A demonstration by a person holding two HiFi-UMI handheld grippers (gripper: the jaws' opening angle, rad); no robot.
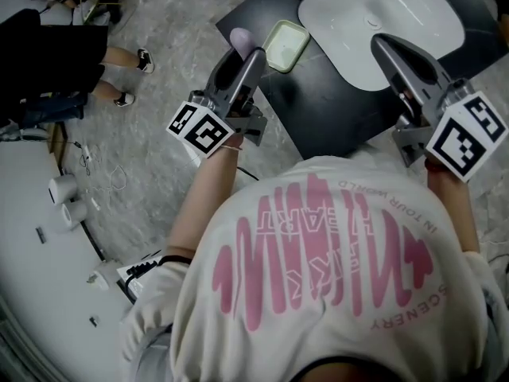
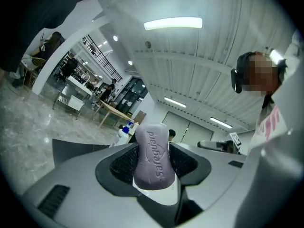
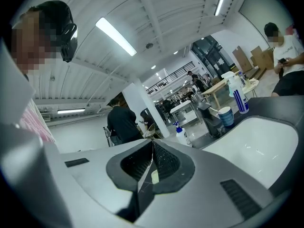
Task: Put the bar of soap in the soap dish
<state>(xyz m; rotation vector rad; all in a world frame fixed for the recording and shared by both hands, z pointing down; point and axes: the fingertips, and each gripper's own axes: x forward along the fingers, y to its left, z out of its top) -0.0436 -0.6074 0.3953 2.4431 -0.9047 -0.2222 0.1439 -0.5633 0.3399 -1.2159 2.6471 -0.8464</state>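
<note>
A lilac bar of soap [image 2: 153, 156] stands on end between the jaws of my left gripper [image 2: 153, 163], which is shut on it. In the head view the soap [image 1: 240, 37] sticks out past the tip of the left gripper [image 1: 245, 54], just left of the pale green soap dish [image 1: 285, 44] on the black counter [image 1: 318, 102]. My right gripper [image 1: 390, 48] is held over the white basin's near edge, its jaws closed together with nothing between them [image 3: 152, 163]. Both grippers tilt upward, toward the ceiling.
A white basin [image 1: 382, 22] is set in the black counter to the right of the dish. Bottles and a cup [image 3: 227, 116] stand at the basin's far side. A person's legs [image 1: 119, 70] are on the marble floor at left, with cables nearby.
</note>
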